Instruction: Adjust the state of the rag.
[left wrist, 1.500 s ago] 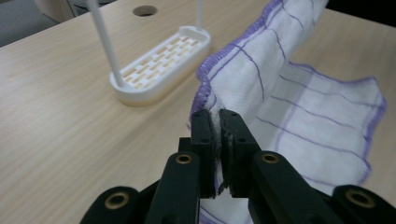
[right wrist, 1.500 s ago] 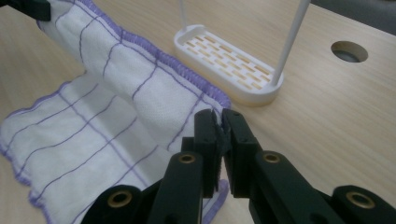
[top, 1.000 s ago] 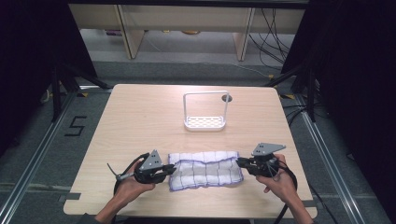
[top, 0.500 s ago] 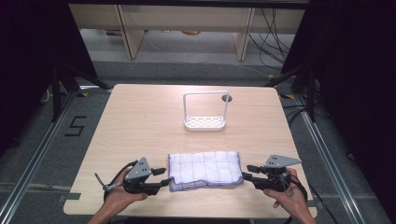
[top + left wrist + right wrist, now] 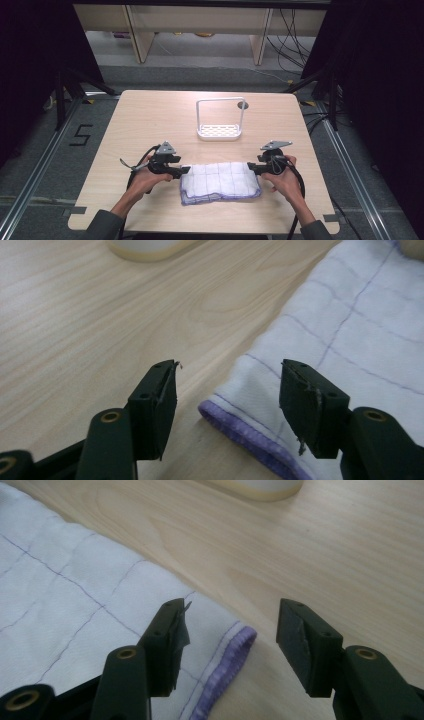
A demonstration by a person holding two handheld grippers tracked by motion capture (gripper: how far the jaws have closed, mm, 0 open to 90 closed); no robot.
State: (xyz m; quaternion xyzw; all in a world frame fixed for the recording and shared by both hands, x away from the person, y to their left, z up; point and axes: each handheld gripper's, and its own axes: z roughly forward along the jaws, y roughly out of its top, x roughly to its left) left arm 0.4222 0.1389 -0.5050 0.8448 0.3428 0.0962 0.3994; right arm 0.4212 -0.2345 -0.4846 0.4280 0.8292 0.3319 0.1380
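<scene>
A white cloth [image 5: 220, 182] with thin purple grid lines and a purple hem lies folded flat on the counter [image 5: 150, 115], on the near side of a small white rack [image 5: 220, 120] that stands upright toward the counter's middle. The left gripper [image 5: 181, 171] sits at the cloth's left end and the right gripper [image 5: 253, 169] at its right end, each held low by a hand so that it points inward along the counter toward the cloth. In the left gripper view the fingers [image 5: 155, 407] stand apart with a hemmed corner of the cloth [image 5: 320, 340] lying between them, unclamped; in the right gripper view the fingers [image 5: 165, 645] are likewise apart, straddling the opposite purple-edged corner [image 5: 235, 645]. This mirrored placement looks meant for taking both ends at once, probably to lift, stretch or fold the cloth evenly. Nothing is gripped yet, and the cloth rests slack on the wood, well short of the rack.
</scene>
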